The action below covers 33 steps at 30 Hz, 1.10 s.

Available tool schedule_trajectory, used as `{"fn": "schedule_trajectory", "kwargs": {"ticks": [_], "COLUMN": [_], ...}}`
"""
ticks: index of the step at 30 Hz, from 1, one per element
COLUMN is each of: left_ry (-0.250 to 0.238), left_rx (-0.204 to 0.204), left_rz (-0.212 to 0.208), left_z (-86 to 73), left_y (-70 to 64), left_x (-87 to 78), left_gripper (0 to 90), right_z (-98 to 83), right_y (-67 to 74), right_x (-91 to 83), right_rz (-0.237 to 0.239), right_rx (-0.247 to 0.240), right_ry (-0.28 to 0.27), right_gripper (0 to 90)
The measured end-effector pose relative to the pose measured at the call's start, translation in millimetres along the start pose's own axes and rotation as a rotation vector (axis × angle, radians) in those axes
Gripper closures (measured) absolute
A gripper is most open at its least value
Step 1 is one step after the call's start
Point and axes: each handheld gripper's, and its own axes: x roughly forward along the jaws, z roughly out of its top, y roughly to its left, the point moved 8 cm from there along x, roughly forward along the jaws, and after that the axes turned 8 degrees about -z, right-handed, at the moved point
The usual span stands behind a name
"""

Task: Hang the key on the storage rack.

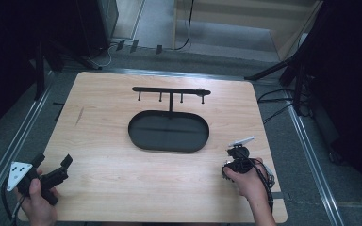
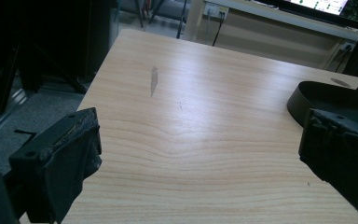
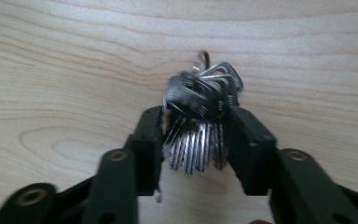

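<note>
Right gripper view is showing your right gripper (image 3: 196,135) pointing down at the wooden counter (image 3: 65,60), with a bunch of keys (image 3: 198,116) sitting between its two black fingers (image 3: 149,140). Both fingers are pressing against the sides of the bunch, so you are clamping the keys. The silver blades are fanning back toward the camera and the wire rings are poking out past the fingertips. The bunch is a little blurred, so you cannot tell from this view whether it is lying on the wood or hanging just above it.

From the high view, your right hand (image 1: 250,181) is working near the right edge of the counter, toward your side, just beside the right end of the black oval tray (image 1: 139,136). A black rack with four small hooks (image 1: 170,92) is standing at the far rim of that tray. The keys themselves are hidden under your gripper there.

Your left gripper (image 1: 52,176) is resting at the near left corner of the counter, well apart from the tray and from the keys. In the left gripper view its fingers (image 2: 60,158) are standing wide apart with nothing but bare wood between them, and the tray's curved wall (image 2: 307,100) is showing at the right.
</note>
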Motion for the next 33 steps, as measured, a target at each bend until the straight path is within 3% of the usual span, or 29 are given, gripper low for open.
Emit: {"fn": "schedule_trajectory", "kwargs": {"ticks": [4,8,11,13,14,16,18,22,26,33], "left_ry": [0.0,0.001,0.001,0.001,0.002,0.002,0.004,0.006,0.002,0.003], "left_rx": [0.0,-0.001,0.001,0.002,0.002,0.003,0.004,0.007,0.002,0.0], "left_rz": [-0.001,-0.002,-0.003,-0.003,-0.001,-0.002,-0.002,-0.003,-0.005,-0.005], "left_z": [0.0,0.0,-0.1,-0.1,-0.1,-0.1,-0.3,-0.4,-0.2,-0.2], "left_y": [0.0,-0.1,-0.2,-0.2,-0.2,-0.3,-0.4,-0.7,-0.5,-0.4], "left_x": [0.0,0.1,0.1,0.0,0.0,0.1,0.1,0.0,0.2,0.3], "left_gripper": [0.0,0.0,0.0,0.0,0.0,0.0,0.0,0.0,0.0,0.0], "right_z": [-3.6,-5.2,-5.3,-4.3,-3.3,-3.3,-4.7,-6.5,-3.6,-7.0], "right_y": [-4.6,-11.7,-12.6,-13.8,-12.1,-11.0,-5.9,-0.3,0.4,1.9], "right_x": [-1.2,-8.2,-11.4,-14.6,-17.1,-17.6,-17.1,-13.9,-7.2,0.0], "right_rz": [0.017,0.04,0.038,0.029,0.058,0.071,0.077,0.069,0.029,0.011], "right_rx": [-0.004,-0.016,-0.02,-0.024,-0.012,-0.012,-0.014,-0.009,-0.001,-0.014], "right_ry": [0.012,-0.015,-0.028,-0.047,-0.058,-0.06,-0.049,-0.026,-0.03,-0.014], "right_gripper": [69.1,87.4,90.0,85.6,77.6,74.8,63.0,56.2,49.7,49.1]}}
